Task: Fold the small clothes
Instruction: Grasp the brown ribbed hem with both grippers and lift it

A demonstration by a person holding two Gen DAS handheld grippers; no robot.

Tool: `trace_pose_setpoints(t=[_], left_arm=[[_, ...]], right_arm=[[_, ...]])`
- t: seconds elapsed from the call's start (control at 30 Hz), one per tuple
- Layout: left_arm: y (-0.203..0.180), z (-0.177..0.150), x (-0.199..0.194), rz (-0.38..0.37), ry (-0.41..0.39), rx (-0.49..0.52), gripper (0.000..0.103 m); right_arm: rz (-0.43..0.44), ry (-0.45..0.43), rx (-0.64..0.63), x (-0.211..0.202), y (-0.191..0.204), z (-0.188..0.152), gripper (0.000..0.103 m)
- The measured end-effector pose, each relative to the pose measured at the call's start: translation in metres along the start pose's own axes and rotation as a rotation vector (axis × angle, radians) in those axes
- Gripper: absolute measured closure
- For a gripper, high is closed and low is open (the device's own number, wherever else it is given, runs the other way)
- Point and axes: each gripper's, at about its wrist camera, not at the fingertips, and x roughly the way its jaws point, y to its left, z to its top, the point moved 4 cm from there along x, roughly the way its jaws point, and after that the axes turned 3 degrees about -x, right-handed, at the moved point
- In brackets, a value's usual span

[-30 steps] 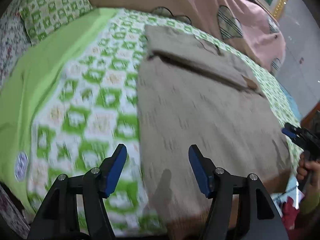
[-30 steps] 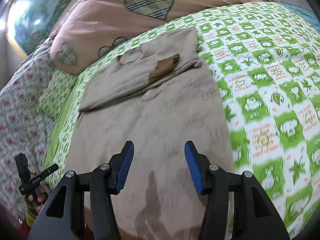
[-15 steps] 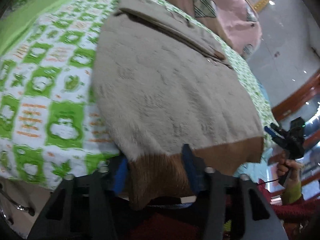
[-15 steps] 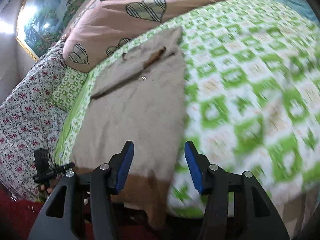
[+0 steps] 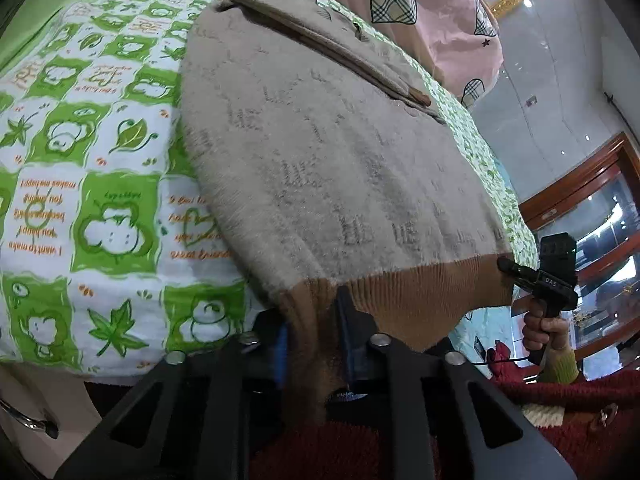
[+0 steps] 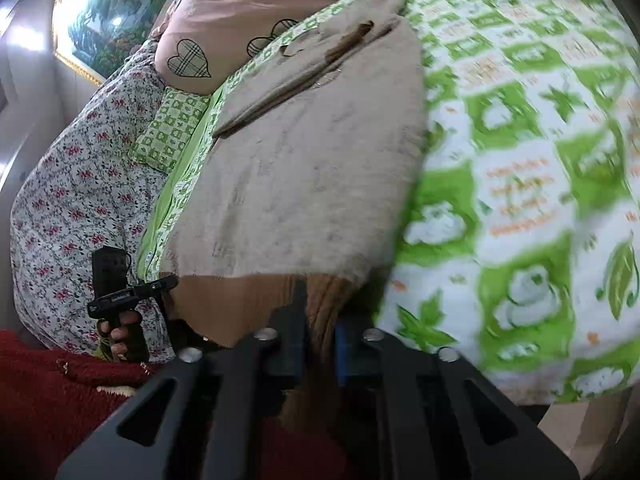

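On the bed (image 5: 60,184) with the green and white sheet, a fuzzy beige sweater (image 5: 320,152) lying flat, left claw (image 5: 316,344) squeezed onto its brown hem (image 5: 400,300) at the near left corner, right claw (image 6: 320,344) squeezed onto the hem's right corner, pink heart blanket (image 6: 248,4) behind.

The bed (image 5: 100,200) wears a green-and-white checked sheet. A beige sweater (image 5: 328,168) lies flat on it, brown hem overhanging the near edge; a pink heart-print quilt (image 6: 248,12) sits at the far edge.
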Motion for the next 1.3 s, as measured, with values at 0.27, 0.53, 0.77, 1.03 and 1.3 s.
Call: trace_pose_setpoints(t=[0.27,0.53,0.77,1.03,1.3], left_arm=[[-0.02,0.012,-0.035,-0.006,-0.119,0.054,0.097],[-0.044,0.091,-0.084,-0.043,-0.366,0.073,0.097],[-0.046,0.198,-0.06,-0.021,-0.469,0.064,0.097],[-0.023,0.308,-0.013,0.045,-0.499,0.032,0.097],[0.017,0.368,0.057,0.141,-0.425,0.014,0.097]], right_arm=[[0.165,-0.135,0.024,-0.03,0.014,0.013,0.095],[0.243,-0.299,-0.019,-0.044,0.043,0.088,0.095],[0.201,-0.369,-0.026,-0.026,0.034,0.179,0.095],[0.107,-0.359,0.032,0.031,0.002,0.285,0.095],[-0.027,-0.284,0.111,0.1,-0.047,0.328,0.095]])
